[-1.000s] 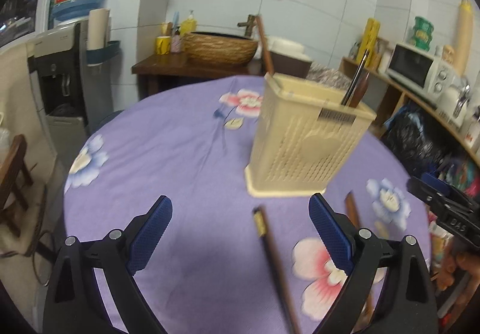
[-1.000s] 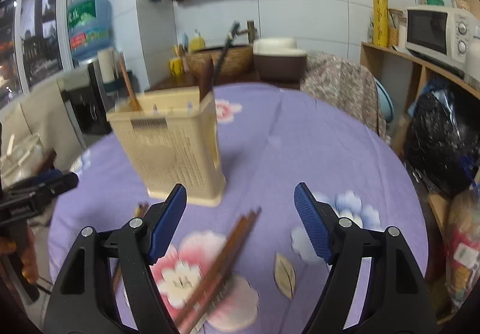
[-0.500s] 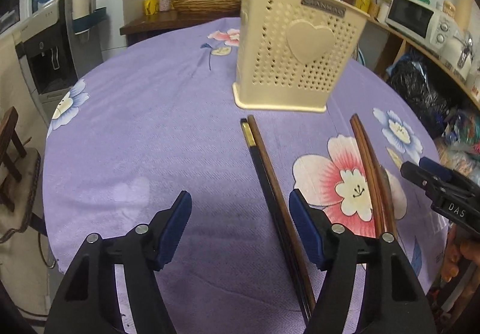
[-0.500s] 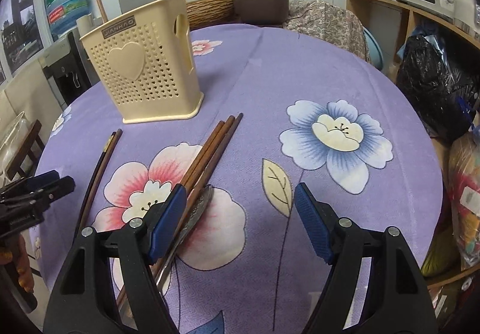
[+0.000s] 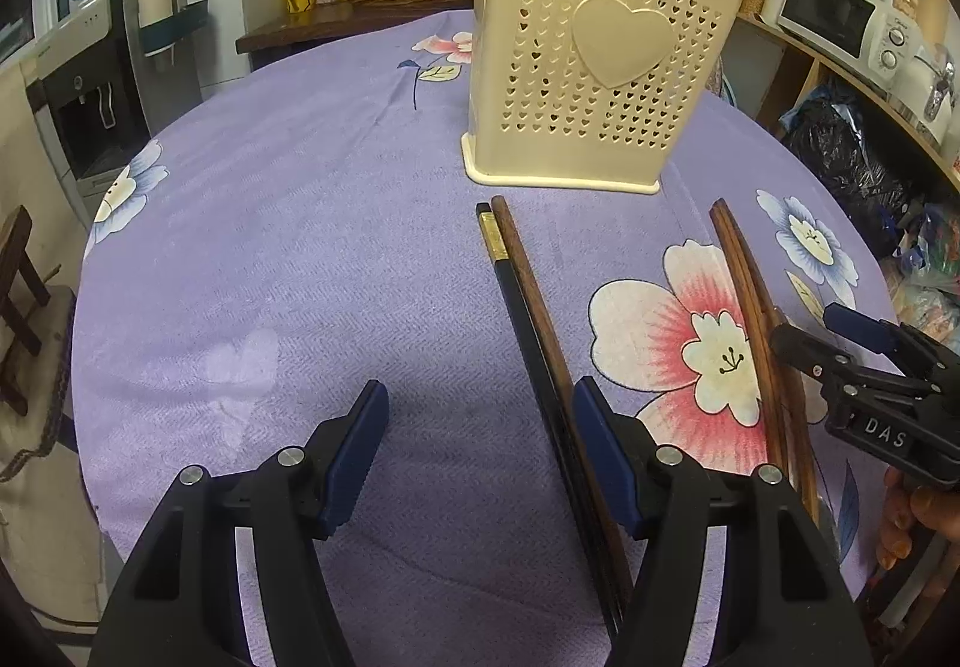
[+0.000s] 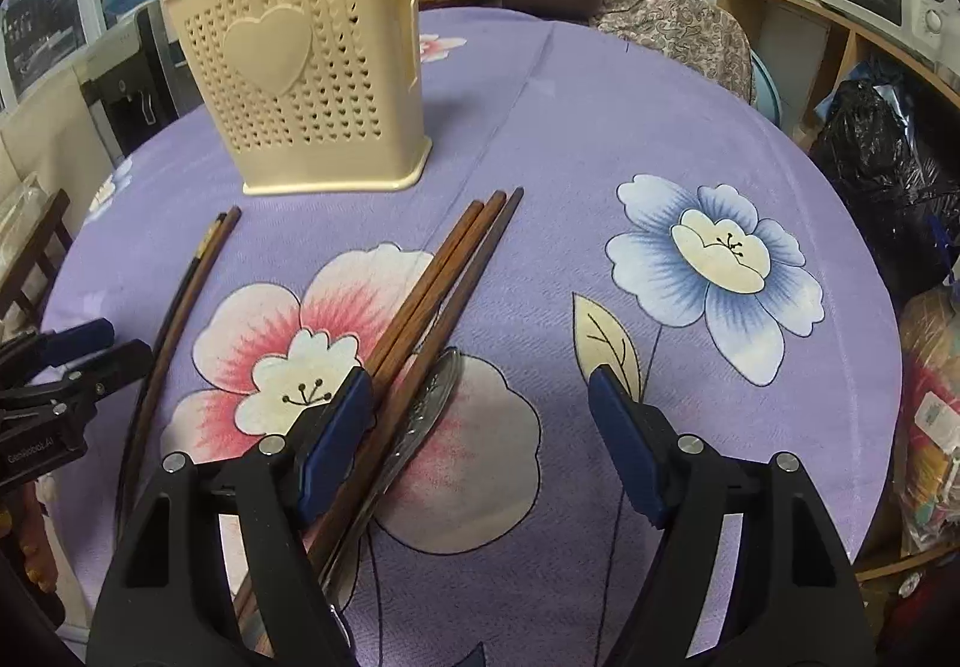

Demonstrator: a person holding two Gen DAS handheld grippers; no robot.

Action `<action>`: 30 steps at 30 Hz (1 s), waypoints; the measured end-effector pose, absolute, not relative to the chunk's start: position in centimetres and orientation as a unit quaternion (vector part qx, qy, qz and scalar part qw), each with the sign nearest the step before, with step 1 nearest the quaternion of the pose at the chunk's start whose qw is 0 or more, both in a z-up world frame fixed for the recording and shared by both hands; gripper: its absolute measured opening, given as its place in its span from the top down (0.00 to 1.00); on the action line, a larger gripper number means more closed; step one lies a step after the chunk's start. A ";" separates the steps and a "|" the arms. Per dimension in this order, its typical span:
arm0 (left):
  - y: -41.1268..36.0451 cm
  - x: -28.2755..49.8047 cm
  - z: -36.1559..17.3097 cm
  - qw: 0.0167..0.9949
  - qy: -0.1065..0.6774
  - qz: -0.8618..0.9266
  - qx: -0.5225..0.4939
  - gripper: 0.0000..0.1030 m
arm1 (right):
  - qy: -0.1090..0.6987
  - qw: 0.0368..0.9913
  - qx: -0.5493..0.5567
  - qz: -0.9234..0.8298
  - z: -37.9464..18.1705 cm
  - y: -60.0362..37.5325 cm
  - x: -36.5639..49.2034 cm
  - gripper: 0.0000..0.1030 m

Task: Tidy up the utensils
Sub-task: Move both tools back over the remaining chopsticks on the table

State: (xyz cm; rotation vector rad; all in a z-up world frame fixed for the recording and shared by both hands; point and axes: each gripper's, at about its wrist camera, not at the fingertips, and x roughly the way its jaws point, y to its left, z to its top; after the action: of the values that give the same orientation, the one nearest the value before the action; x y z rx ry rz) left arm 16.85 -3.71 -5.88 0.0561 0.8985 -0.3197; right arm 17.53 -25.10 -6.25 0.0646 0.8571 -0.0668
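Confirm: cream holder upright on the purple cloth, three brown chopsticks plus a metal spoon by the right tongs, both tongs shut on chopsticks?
Not quite: neither pair of tongs grips anything. The right wrist view shows the right tongs open over the cloth, with the three brown chopsticks and spoon by the left pad. The left tongs have just been closing, nothing between them. The holder stands upright.

Spoon (image 6: 420, 421) handle hidden under chopsticks (image 6: 432, 295) (lower ends cut off btm).
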 end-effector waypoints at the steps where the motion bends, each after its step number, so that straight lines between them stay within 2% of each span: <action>1: -3.8 16.9 -5.9 0.889 0.431 -0.153 0.030 0.38 | 0.416 0.908 0.029 -0.034 -6.3 -25.2 17.4 0.28; 6: -3.2 16.9 -5.9 0.889 0.431 -0.146 0.047 0.38 | 0.424 0.904 0.020 -0.055 -6.4 -27.4 16.5 0.28; 9: -2.2 17.2 -5.6 0.891 0.433 -0.133 0.042 0.38 | 0.412 0.907 0.071 -0.049 -5.8 -29.6 15.5 0.28; 16: -1.5 17.5 -5.4 0.892 0.432 -0.126 0.025 0.38 | 0.382 0.916 0.092 -0.075 -4.7 -30.6 13.3 0.30; 25: -2.0 17.6 -5.7 0.889 0.438 -0.131 0.024 0.38 | 0.415 0.904 0.063 -0.080 -6.6 -28.6 13.5 0.48; 28: -1.9 17.6 -5.7 0.889 0.438 -0.132 0.023 0.38 | 0.412 0.907 0.043 -0.074 -6.6 -27.9 13.6 0.60; 30: -1.8 17.6 -5.7 0.888 0.439 -0.134 0.019 0.38 | 0.412 0.908 0.036 -0.063 -6.4 -27.9 13.9 0.75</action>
State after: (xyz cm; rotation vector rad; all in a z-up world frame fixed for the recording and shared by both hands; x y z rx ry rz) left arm 17.57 -1.82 -5.71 0.0395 0.9119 -0.2778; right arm 13.88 -27.90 -6.43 0.0746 0.8503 -0.1291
